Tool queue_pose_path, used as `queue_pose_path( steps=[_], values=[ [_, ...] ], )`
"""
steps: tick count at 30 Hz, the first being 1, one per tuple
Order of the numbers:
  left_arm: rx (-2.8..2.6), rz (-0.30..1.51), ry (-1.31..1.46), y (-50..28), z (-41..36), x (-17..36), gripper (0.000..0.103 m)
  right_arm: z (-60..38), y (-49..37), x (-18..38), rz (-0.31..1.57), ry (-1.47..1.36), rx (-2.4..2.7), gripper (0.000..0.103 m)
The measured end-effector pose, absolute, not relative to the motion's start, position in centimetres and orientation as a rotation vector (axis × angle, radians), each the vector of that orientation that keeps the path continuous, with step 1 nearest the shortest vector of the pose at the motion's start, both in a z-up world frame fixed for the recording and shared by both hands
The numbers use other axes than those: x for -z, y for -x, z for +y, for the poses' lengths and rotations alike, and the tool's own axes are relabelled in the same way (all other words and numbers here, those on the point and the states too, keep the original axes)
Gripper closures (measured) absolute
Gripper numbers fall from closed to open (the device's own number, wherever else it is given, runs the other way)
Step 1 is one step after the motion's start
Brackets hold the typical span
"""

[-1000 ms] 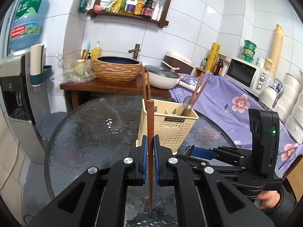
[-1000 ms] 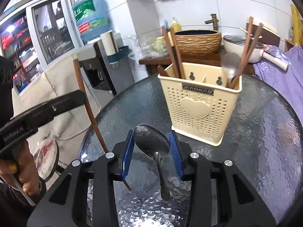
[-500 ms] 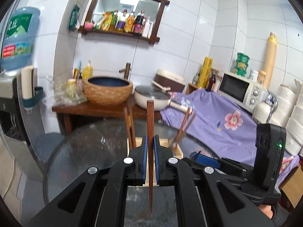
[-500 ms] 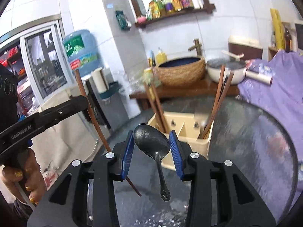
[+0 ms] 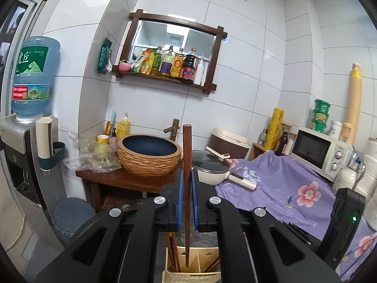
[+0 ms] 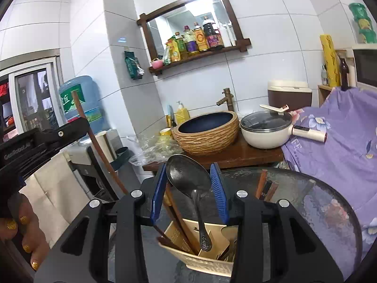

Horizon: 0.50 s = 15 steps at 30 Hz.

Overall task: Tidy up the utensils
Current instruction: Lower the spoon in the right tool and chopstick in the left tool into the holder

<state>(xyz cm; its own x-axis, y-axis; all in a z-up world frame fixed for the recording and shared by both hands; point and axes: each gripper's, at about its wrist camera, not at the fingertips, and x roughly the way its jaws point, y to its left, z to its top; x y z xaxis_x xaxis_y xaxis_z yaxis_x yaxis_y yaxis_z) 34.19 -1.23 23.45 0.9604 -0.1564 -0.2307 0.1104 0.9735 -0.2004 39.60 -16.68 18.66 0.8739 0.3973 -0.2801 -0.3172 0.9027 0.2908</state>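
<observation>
While the left gripper [image 5: 186,197] clamps a dark brown wooden chopstick [image 5: 187,165] upright between its blue-padded jaws, the stick's lower tip hangs just over the open top of a cream perforated plastic utensil holder [image 5: 175,276], which sits directly below the jaws and already contains other wooden chopsticks against its left wall. Whether the tip has entered the compartment cannot be told. The right gripper [image 6: 189,194] has its jaws closed narrowly on the bowl of a dark metal spoon [image 6: 188,176], bowl up and handle pointing down; the ornate handle end reaches into the same cream holder [image 6: 200,261], beside more chopsticks leaning at the left of it. In the right wrist view the left gripper [image 6: 47,136] appears far to the left of the right jaws, carrying its chopstick [image 6: 99,151] at a slant. The holder stands on a round textured glass table [image 6: 325,212]. Beyond the jaws sit a woven-look basin with a dark blue inside [image 5: 149,154], a white lidded pot [image 6: 266,129] and a purple flowered cloth [image 5: 282,188].
</observation>
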Motion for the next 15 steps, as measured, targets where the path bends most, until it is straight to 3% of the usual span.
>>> queue_pose_path(
  steps=[15],
  values=[
    [0.146, 0.419, 0.195, -38.4, -2.0, -13.1, 0.097, -16.2, -40.2, -8.9, 0.387, -0.177, -0.3, 0.064]
  ],
)
